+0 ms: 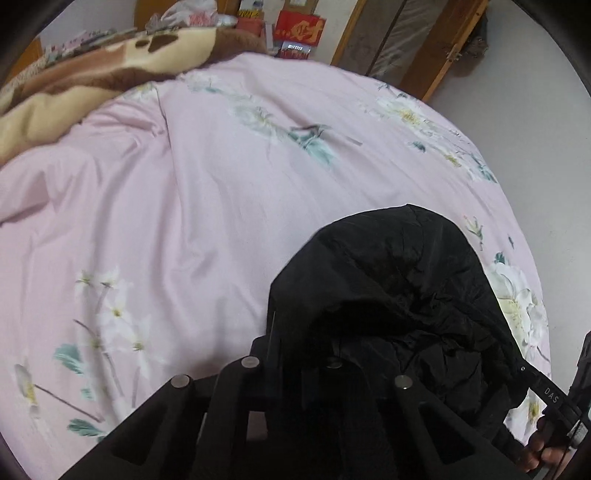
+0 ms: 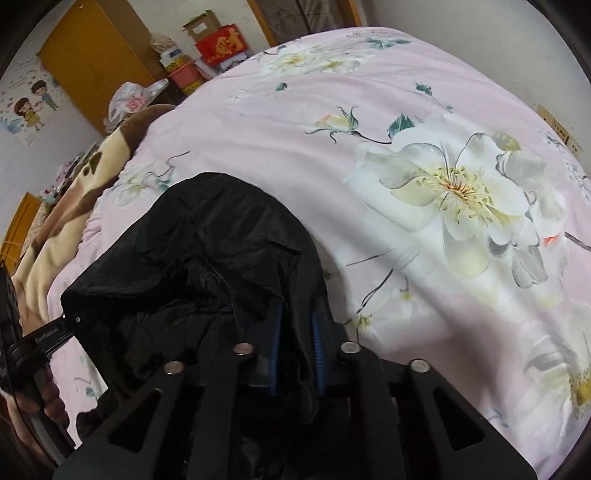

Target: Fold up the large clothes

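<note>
A black padded jacket (image 1: pixel 399 295) hangs bunched between both grippers above a pink flowered bed (image 1: pixel 207 192). My left gripper (image 1: pixel 295 332) is shut on the jacket's edge; its fingers are mostly hidden by the cloth. In the right wrist view the jacket (image 2: pixel 207 258) drapes over my right gripper (image 2: pixel 297 325), whose blue-padded fingers (image 2: pixel 275 332) are shut on a fold of the cloth. The right gripper shows at the right edge of the left wrist view (image 1: pixel 554 398), and the left gripper at the left edge of the right wrist view (image 2: pixel 48 332).
A brown and cream blanket (image 1: pixel 74 81) lies heaped at the far left of the bed, also in the right wrist view (image 2: pixel 74 192). Boxes and red packages (image 1: pixel 295 26) stand past the bed's far end. A yellow cabinet (image 2: pixel 96 59) stands by the wall.
</note>
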Demonstrator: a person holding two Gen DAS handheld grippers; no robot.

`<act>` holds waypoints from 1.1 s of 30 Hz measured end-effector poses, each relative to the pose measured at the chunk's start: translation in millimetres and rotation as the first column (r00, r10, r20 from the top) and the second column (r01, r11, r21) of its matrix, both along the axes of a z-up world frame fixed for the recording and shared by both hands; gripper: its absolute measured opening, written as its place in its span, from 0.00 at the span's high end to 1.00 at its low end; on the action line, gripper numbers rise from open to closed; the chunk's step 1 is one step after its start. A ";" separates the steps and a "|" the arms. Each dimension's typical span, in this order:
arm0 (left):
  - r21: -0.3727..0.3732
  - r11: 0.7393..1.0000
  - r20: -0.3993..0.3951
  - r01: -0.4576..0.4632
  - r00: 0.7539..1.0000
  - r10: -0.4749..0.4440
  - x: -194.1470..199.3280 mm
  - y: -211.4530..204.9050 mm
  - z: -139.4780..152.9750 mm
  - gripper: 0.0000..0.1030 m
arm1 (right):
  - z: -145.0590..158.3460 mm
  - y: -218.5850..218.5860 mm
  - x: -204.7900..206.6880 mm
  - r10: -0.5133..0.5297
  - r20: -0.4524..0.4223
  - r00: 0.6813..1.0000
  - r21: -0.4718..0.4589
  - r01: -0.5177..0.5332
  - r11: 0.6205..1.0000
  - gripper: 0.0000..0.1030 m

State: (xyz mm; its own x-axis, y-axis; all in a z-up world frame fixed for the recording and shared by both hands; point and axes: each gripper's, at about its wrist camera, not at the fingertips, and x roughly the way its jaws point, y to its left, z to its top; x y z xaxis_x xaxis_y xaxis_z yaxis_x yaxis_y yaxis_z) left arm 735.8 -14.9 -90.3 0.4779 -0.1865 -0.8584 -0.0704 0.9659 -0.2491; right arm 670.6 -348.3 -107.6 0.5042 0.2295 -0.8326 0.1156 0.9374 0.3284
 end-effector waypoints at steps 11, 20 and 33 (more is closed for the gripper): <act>-0.001 0.997 0.096 0.075 0.993 -0.074 -91.5 15.1 52.5 0.96 | 61.6 22.3 -88.1 0.115 0.151 0.982 -0.119 -0.097 0.988 0.93; -0.008 0.996 0.051 0.086 0.995 -0.085 -168.4 40.2 40.8 0.95 | 65.2 20.7 -168.3 0.139 0.147 0.979 -0.129 -0.120 0.984 0.95; -0.213 0.974 -0.005 0.073 0.997 -0.076 -257.2 82.6 3.3 0.57 | 37.4 1.4 -224.2 0.082 0.076 0.994 -0.143 -0.071 0.987 0.96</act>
State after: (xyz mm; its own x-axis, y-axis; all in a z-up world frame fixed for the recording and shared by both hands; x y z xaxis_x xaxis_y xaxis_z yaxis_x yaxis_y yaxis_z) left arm 478.6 67.7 -87.0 0.4445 -0.4000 -0.8015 -0.0046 0.8937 -0.4486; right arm 446.4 -347.0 -70.2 0.5573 0.1545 -0.8158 0.0201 0.9797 0.1993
